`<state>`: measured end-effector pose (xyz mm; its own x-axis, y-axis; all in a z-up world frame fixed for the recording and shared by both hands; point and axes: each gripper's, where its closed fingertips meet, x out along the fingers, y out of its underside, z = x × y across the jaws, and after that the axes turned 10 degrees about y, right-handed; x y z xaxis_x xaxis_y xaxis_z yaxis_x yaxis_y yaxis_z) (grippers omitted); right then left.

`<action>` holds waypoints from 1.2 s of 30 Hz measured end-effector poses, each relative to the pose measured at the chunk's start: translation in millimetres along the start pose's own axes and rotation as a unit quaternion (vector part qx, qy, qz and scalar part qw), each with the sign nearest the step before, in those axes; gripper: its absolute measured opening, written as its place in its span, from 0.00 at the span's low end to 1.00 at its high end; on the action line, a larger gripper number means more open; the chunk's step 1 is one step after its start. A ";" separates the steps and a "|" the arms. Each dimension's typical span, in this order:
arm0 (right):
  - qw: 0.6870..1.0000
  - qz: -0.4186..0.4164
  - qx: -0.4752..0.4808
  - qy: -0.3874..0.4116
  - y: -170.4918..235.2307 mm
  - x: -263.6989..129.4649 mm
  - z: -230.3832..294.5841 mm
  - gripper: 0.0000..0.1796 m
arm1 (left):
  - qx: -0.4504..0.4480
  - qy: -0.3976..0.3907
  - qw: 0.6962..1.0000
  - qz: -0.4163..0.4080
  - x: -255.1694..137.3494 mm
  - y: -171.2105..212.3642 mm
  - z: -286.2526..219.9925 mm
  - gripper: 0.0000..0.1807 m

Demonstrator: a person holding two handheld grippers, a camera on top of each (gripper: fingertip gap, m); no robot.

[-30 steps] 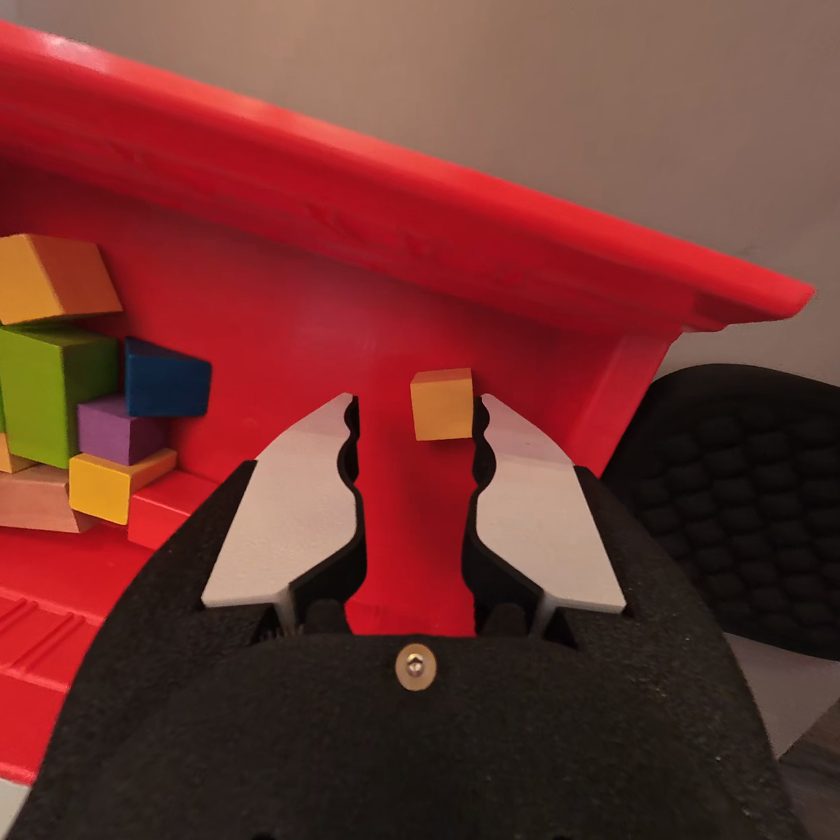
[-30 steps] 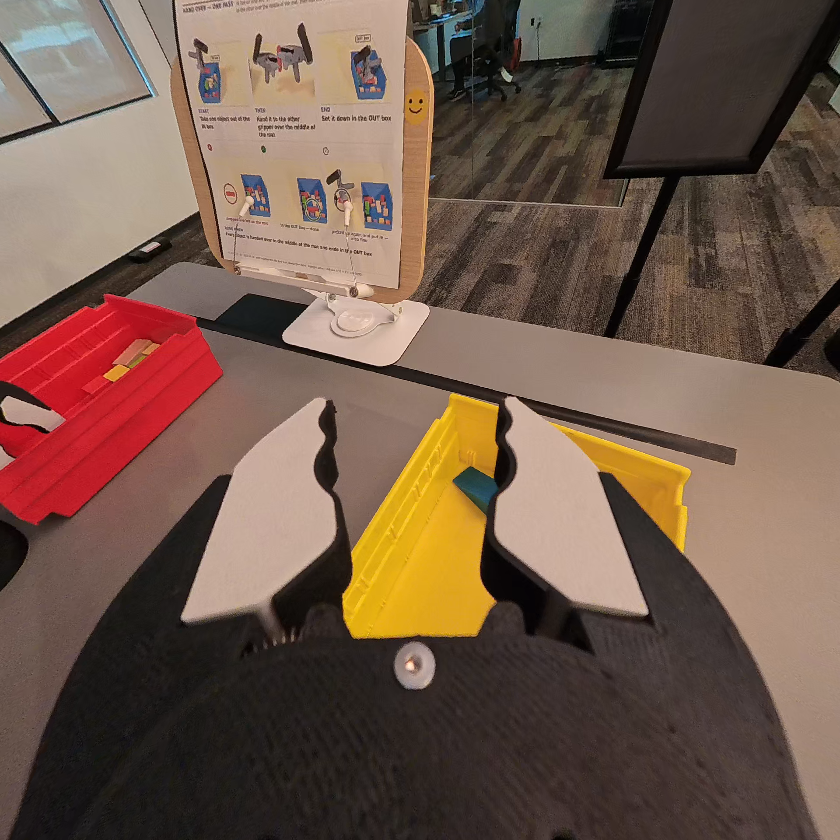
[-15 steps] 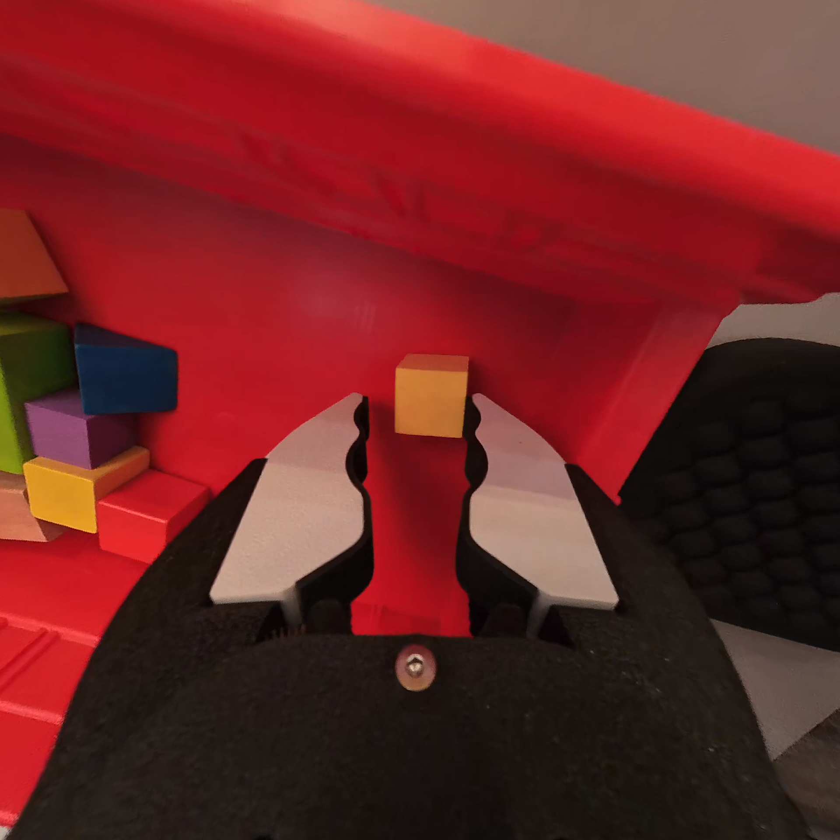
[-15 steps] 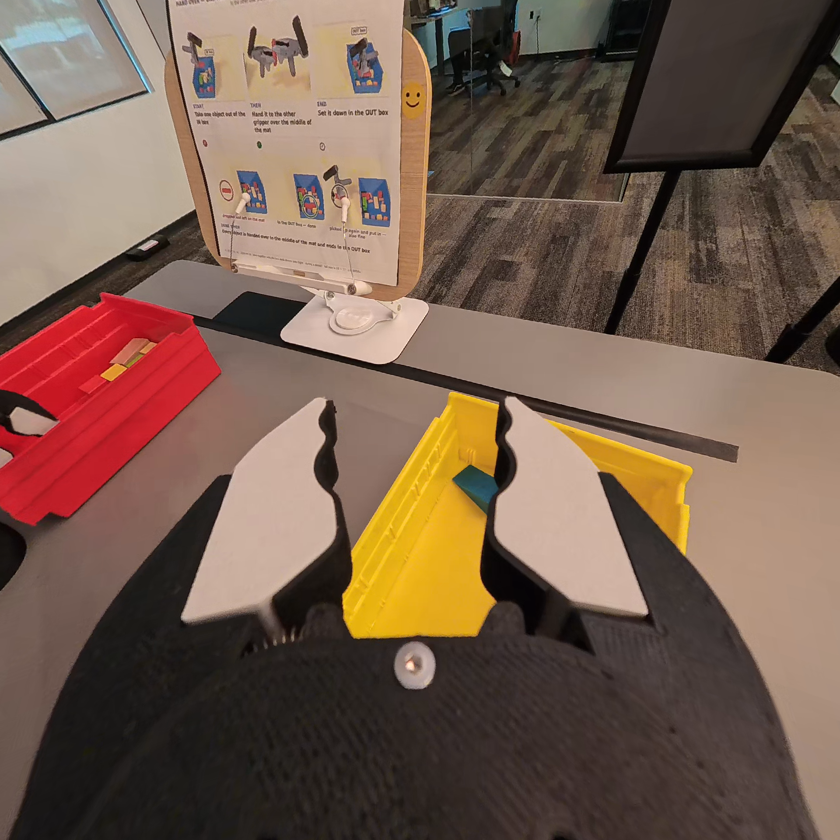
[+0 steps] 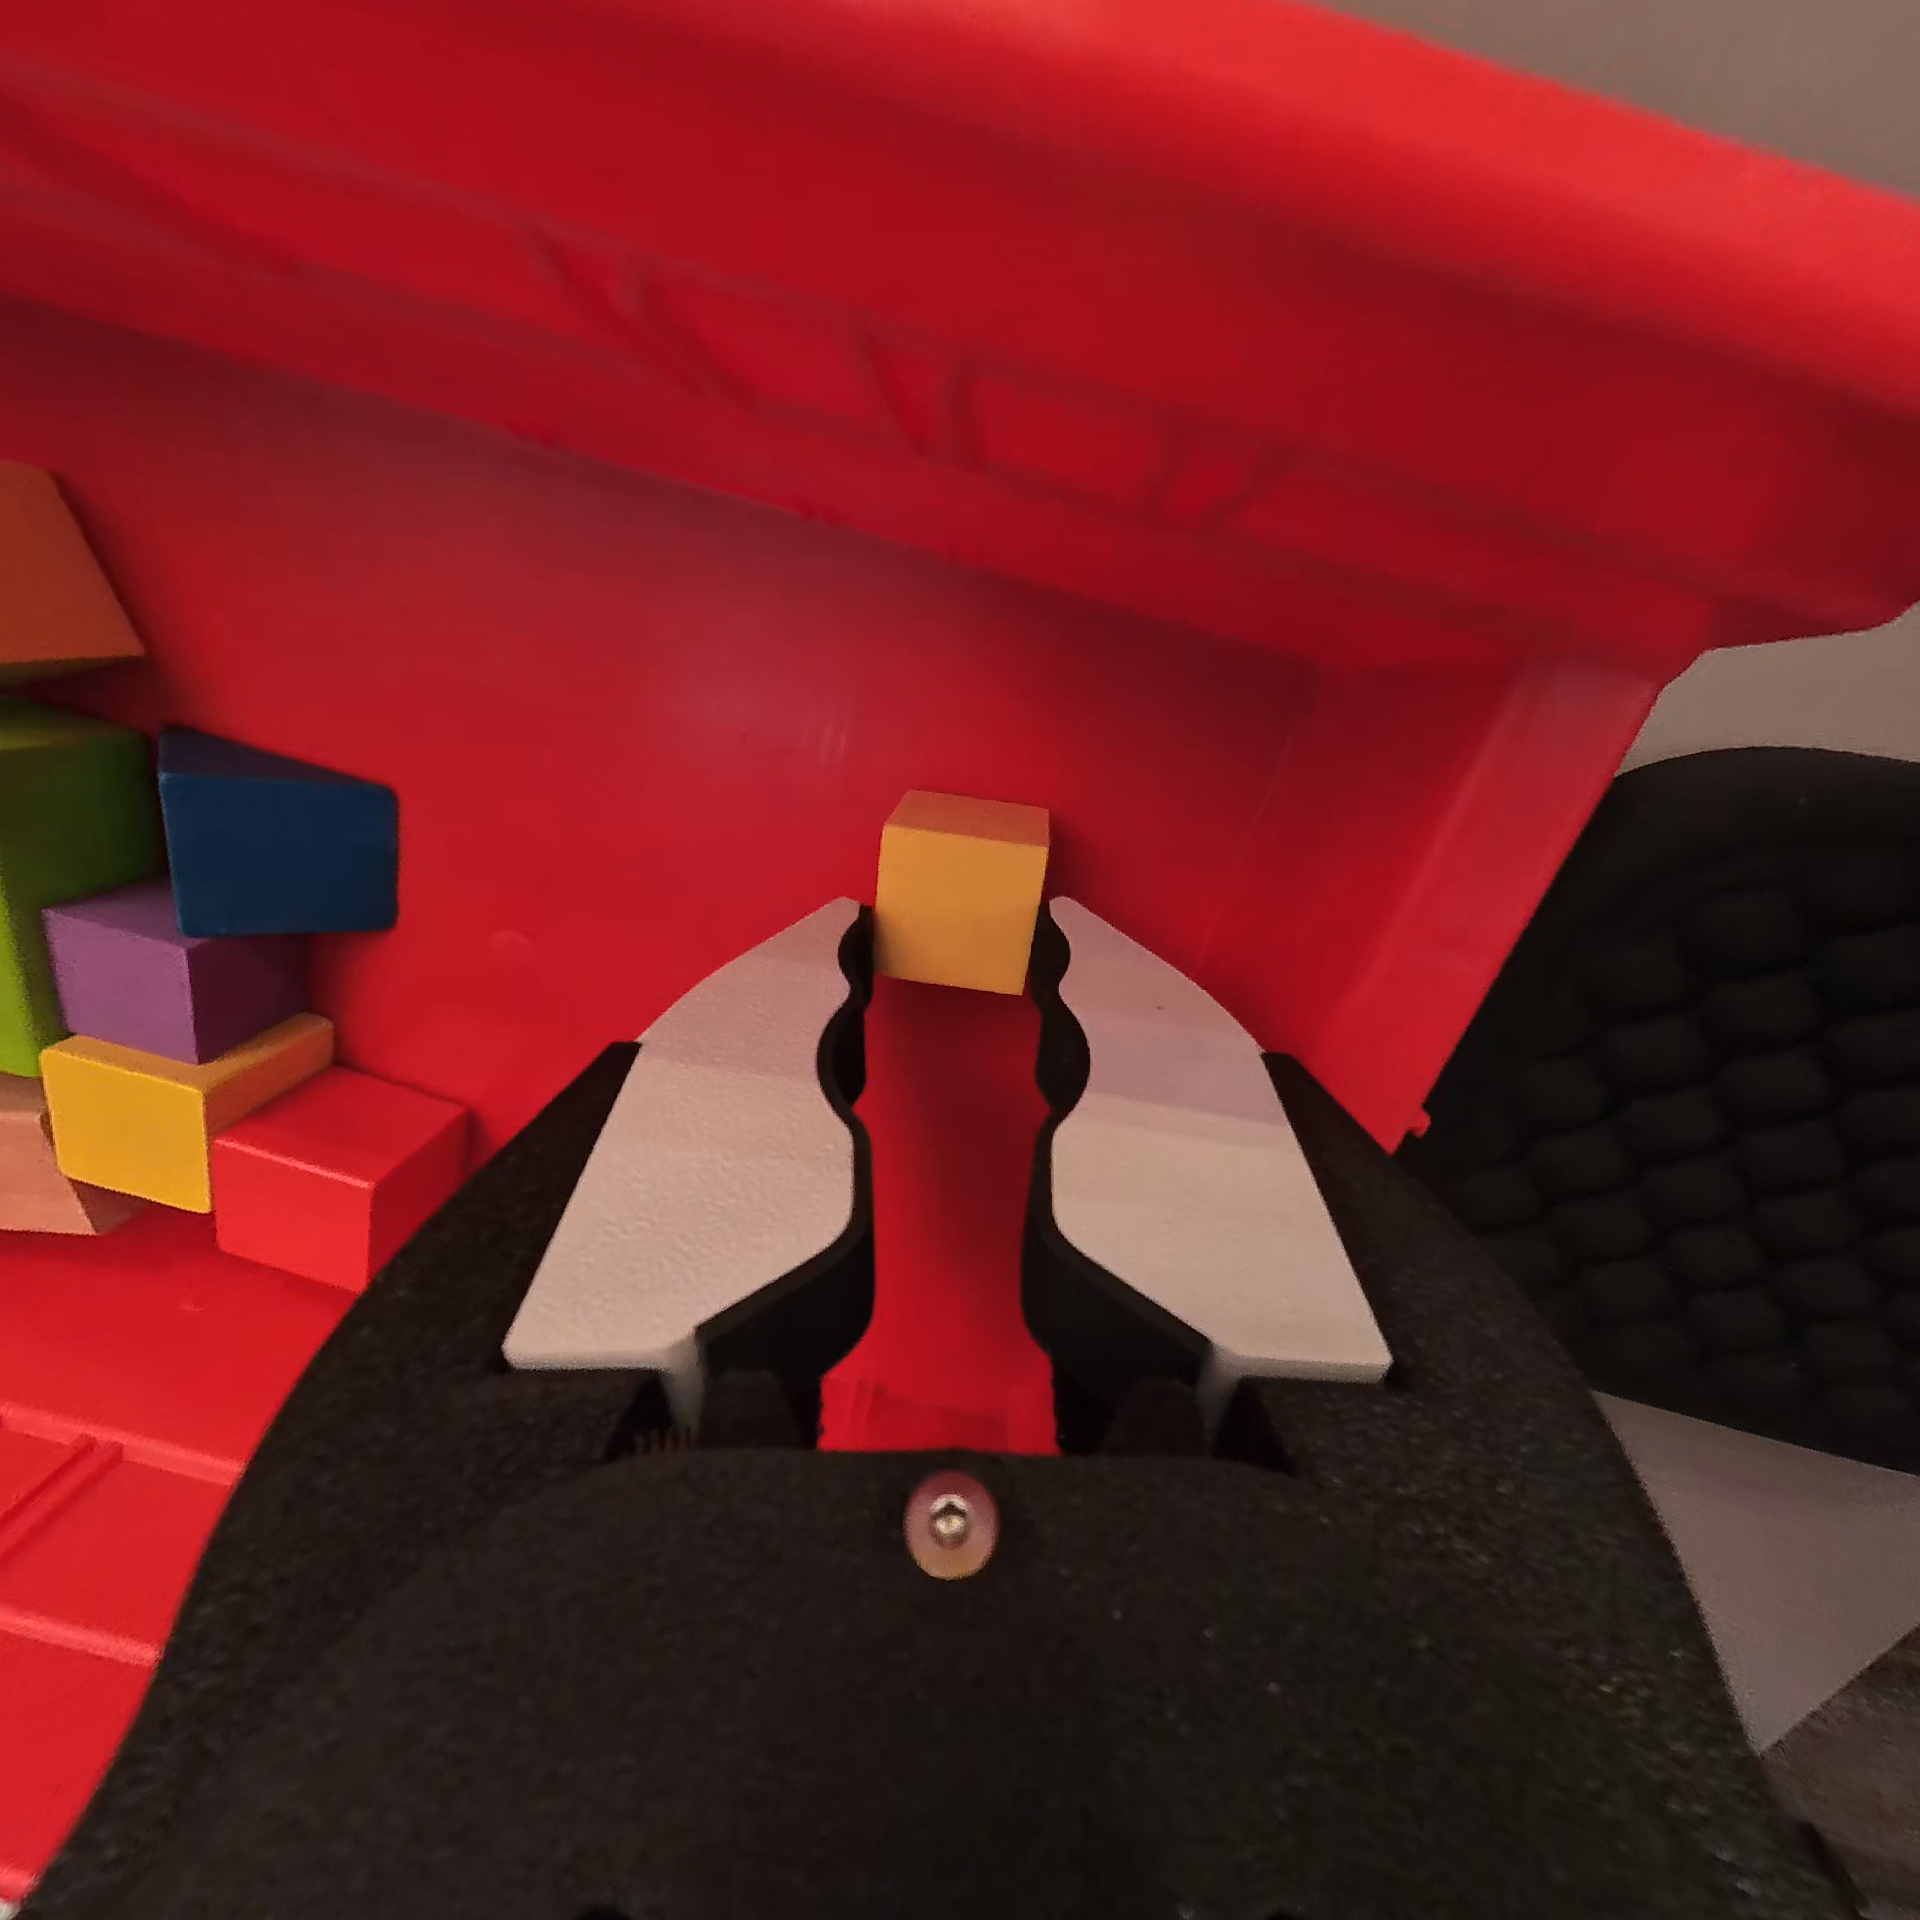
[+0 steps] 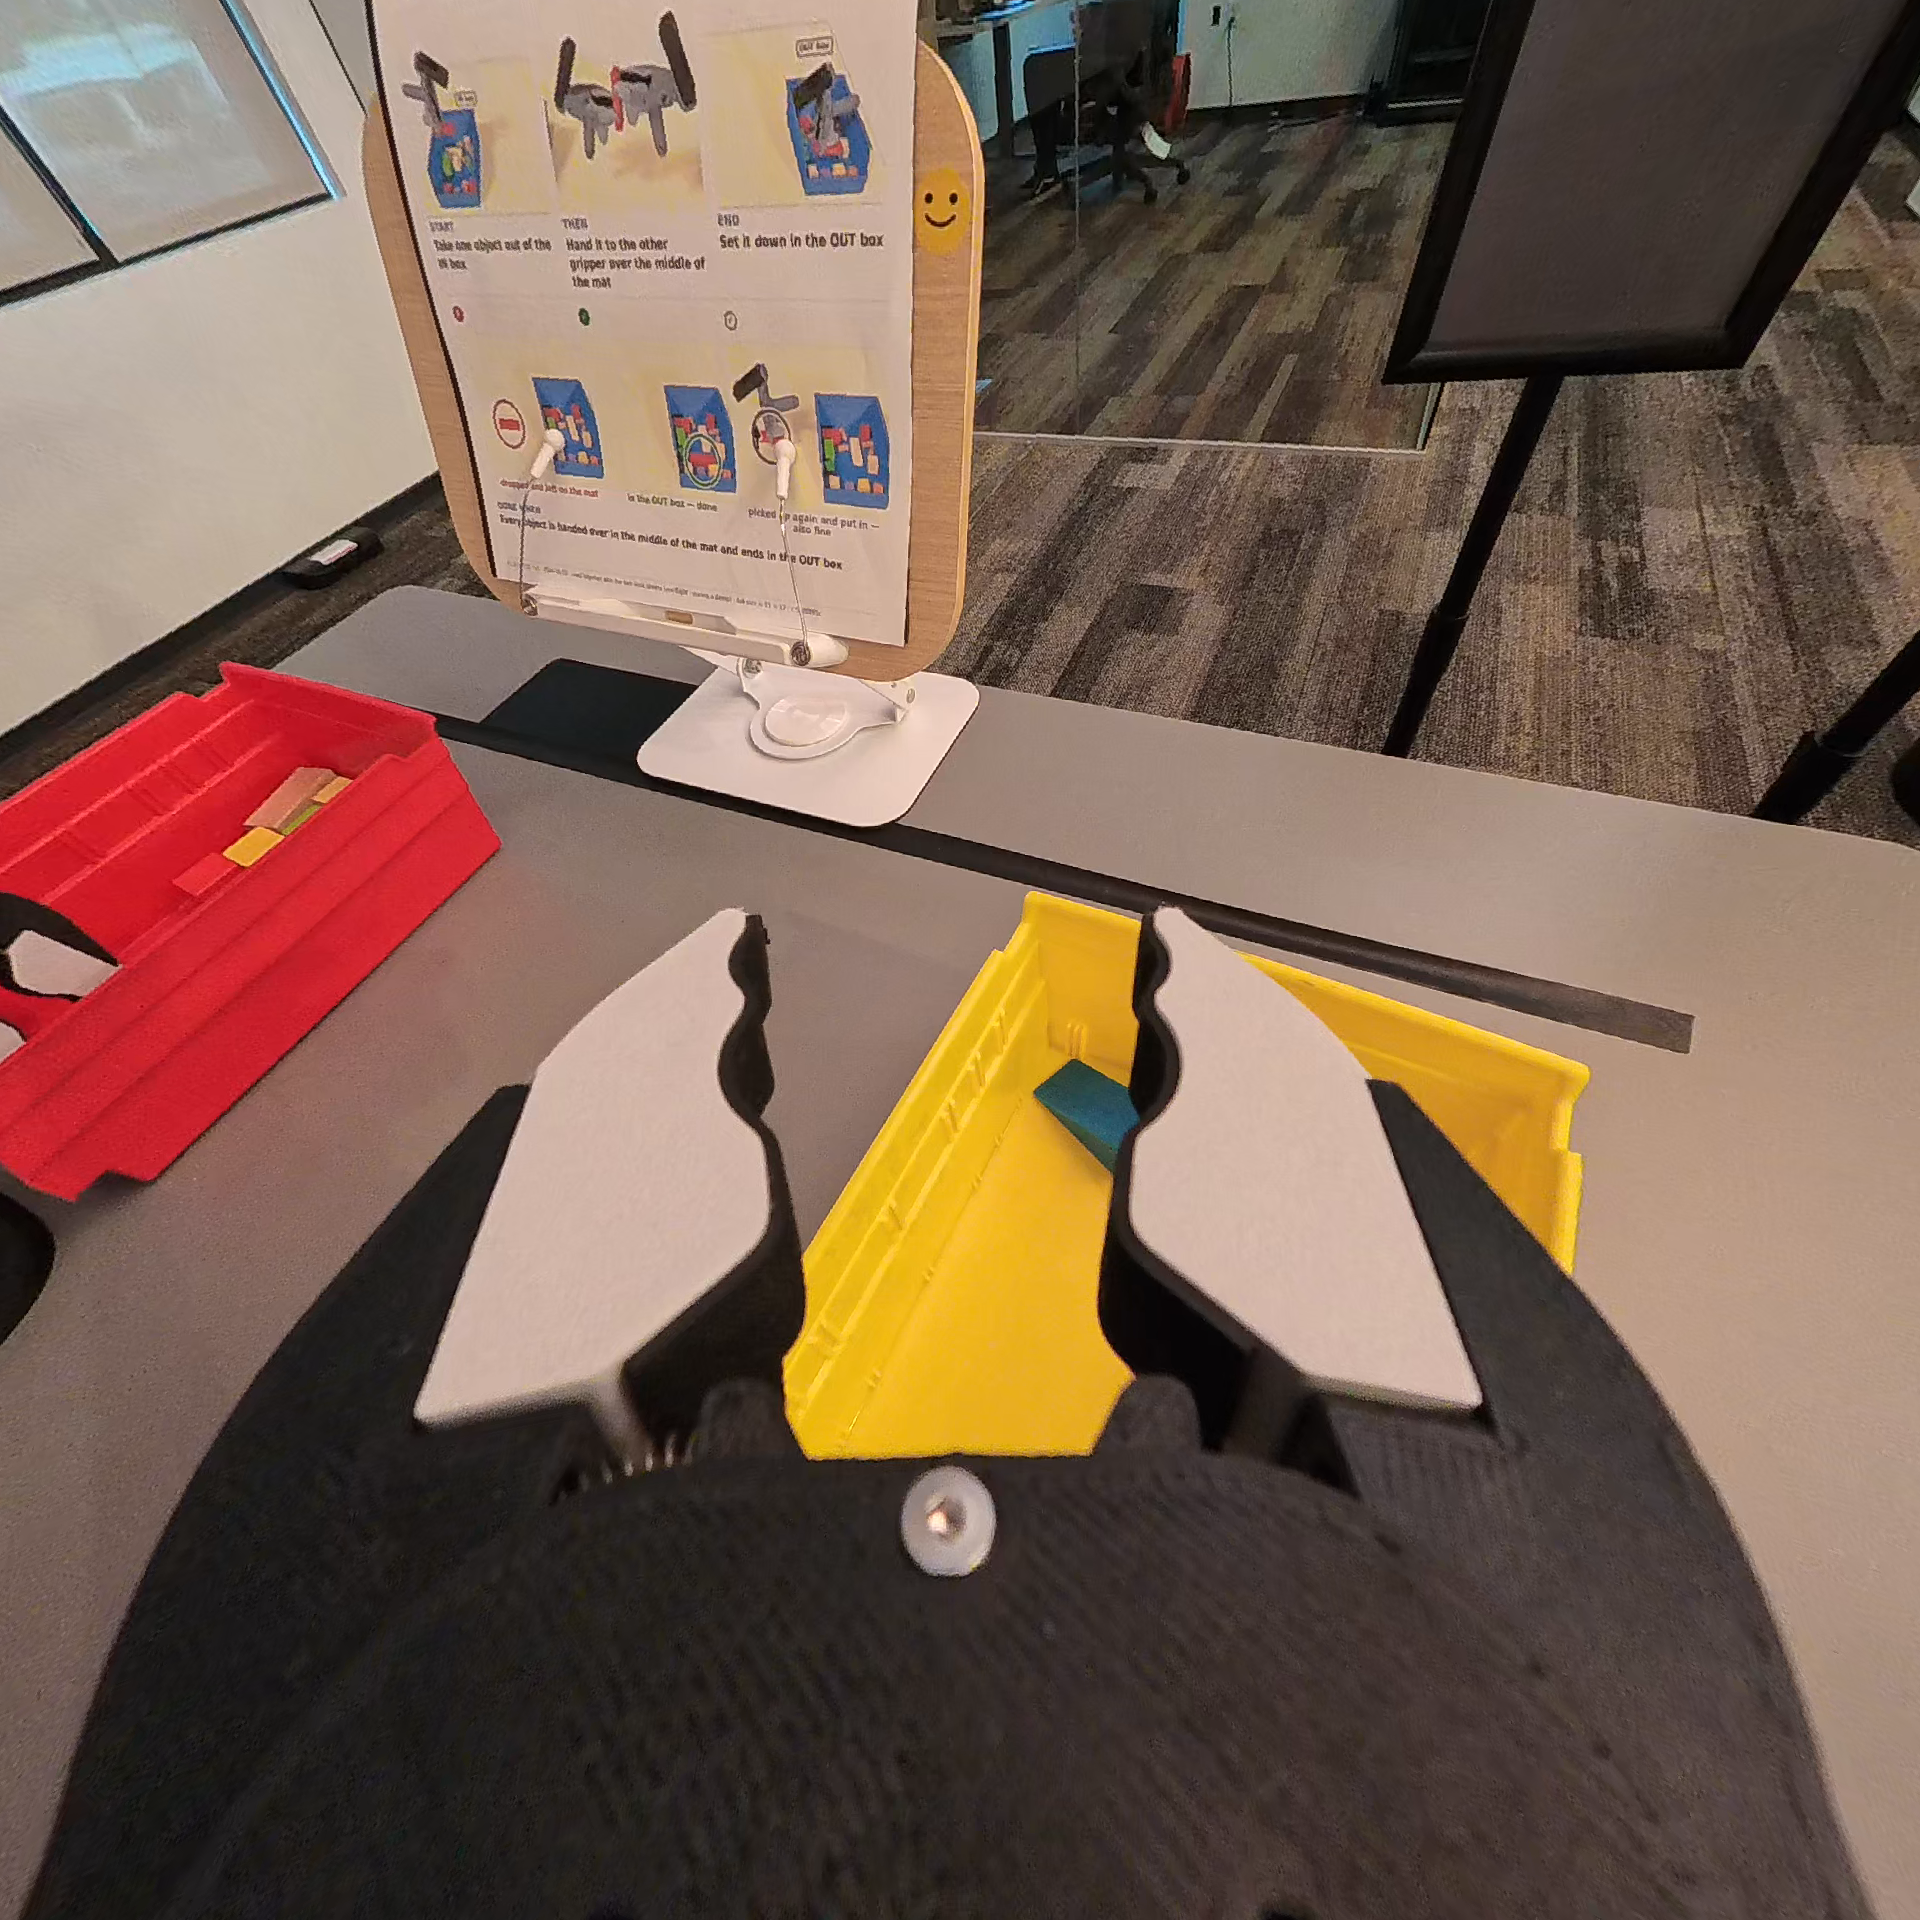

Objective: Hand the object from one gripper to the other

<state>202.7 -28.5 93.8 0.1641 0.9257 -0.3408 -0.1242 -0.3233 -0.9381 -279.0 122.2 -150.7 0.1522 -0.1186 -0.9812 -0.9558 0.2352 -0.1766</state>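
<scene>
1. The left tool [image 5: 956, 940] reaches into the red bin [image 5: 935, 644], its fingers set narrowly apart on either side of a small orange cube [image 5: 958, 904]. The tips sit just beside the cube's sides; whether they press on it I cannot tell.
2. The orange cube rests against the bin's inner wall, apart from the other blocks.
3. Those blocks are piled at the left of the bin: a blue wedge [image 5: 275, 842], a purple block [image 5: 156, 977], a yellow block [image 5: 156, 1122], a red block [image 5: 332, 1174] and a green one [image 5: 52, 862] (partly cut off by the frame edge).
4. The right tool [image 6: 951, 935] hangs spread wide and empty above the grey desk [image 6: 1351, 852], over the near end of a yellow bin [image 6: 1455, 1049].
5. A teal block [image 6: 1086, 1107] lies inside the yellow bin.
6. An instruction board [image 6: 675, 312] stands on a white base at the desk's far side.
</scene>
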 end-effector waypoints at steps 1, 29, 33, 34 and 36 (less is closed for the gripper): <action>1.000 0.000 0.000 -0.001 0.1 0.1 0.1 0.38 | 0.001 -0.003 1.000 0.001 -0.2 0.2 0.3 0.16; 0.755 -0.453 -0.434 -0.192 -28.2 -77.2 280.3 0.29 | 0.003 0.205 0.800 -0.563 -261.3 -242.1 -109.0 0.15; 0.742 -0.470 -0.450 -0.161 -30.2 -84.6 286.1 0.28 | 0.005 0.295 0.765 -0.573 -263.1 -267.2 -122.0 0.15; 0.740 -0.469 -0.457 -0.154 -29.6 -84.7 286.5 0.28 | 0.009 0.313 0.757 -0.573 -262.6 -271.1 -125.3 0.15; 0.737 -0.469 -0.468 -0.134 -30.6 -83.5 285.8 0.28 | 0.020 0.339 0.746 -0.572 -259.2 -275.9 -131.3 0.15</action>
<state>-86.9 -39.8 168.7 -0.4655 0.7934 0.3922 0.6709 0.6054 -0.4282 -87.8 -38.6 162.6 0.6879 -0.7217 0.0774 -0.2872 -0.3686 -0.8841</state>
